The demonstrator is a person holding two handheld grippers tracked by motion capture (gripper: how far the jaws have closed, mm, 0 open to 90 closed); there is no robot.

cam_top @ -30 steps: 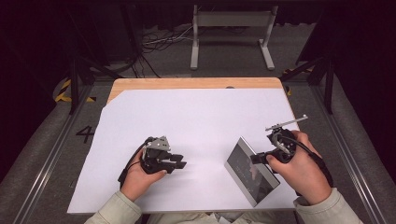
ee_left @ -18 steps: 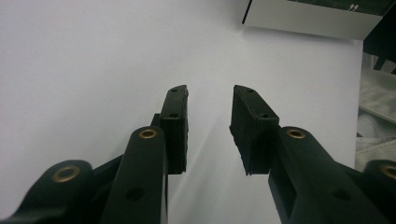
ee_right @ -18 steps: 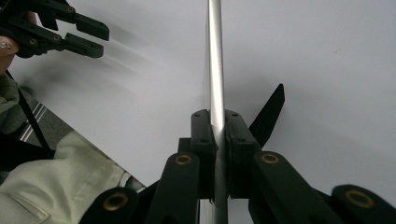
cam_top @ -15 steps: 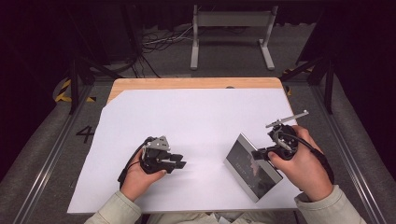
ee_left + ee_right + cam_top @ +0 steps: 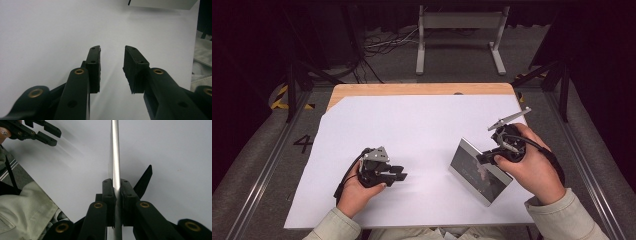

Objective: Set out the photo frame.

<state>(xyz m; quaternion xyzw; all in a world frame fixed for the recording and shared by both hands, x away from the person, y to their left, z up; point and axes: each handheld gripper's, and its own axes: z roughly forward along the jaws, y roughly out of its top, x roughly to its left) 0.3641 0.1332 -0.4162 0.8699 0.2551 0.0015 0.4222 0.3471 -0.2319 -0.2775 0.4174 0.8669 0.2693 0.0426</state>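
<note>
At lower right of the high view, the right gripper (image 5: 486,157) clamps the thin edge of a framed mirror (image 5: 474,170), holding it tilted above the white sheet (image 5: 412,130). The left gripper (image 5: 398,175), lower left, rests released with nothing between its jaws. The grip looks narrow: the right gripper view shows only the silver rim (image 5: 115,157) pinched, so the mirror could pivot or slip and strike the sheet. A "4" (image 5: 303,144) is marked on the floor at left; no other writing is legible.

A shiny picture frame (image 5: 479,172) is held up on its edge by the right gripper (image 5: 484,157) above the white counter (image 5: 422,125).
</note>
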